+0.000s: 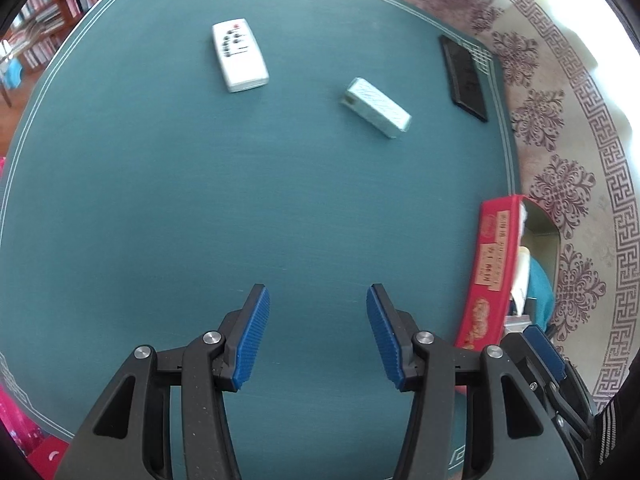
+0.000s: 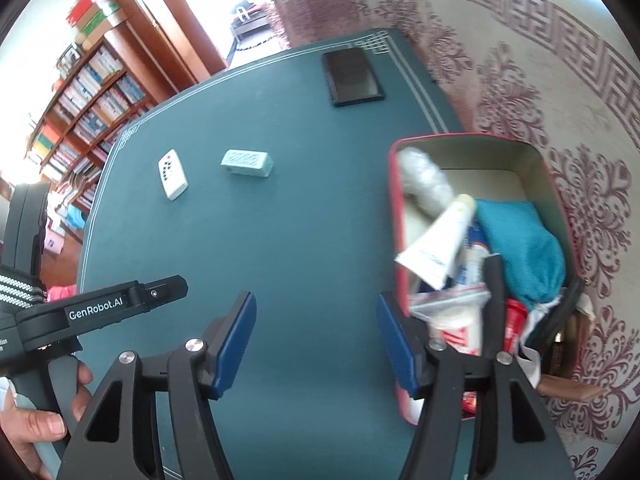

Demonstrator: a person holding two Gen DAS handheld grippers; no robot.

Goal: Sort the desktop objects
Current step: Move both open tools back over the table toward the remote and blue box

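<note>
On the teal table mat point(image 1: 160, 200) lie a white remote control point(image 1: 239, 55), a pale green box point(image 1: 376, 107) and a flat black object point(image 1: 464, 77) at the far right corner. They also show in the right wrist view: the remote point(image 2: 172, 174), the box point(image 2: 247, 163), the black object point(image 2: 352, 76). A red tin point(image 2: 536, 168) at the table's right edge holds a white tube point(image 2: 438, 240), a teal cloth point(image 2: 524, 248) and several packets. My left gripper point(image 1: 318, 334) is open and empty over bare mat. My right gripper point(image 2: 316, 344) is open and empty beside the tin.
The red tin's side point(image 1: 490, 272) stands right of my left gripper. A patterned carpet point(image 2: 540, 60) lies beyond the table's right edge. Bookshelves point(image 2: 88, 100) stand at the far left. The left hand-held gripper body point(image 2: 96, 308) shows at the left of the right wrist view.
</note>
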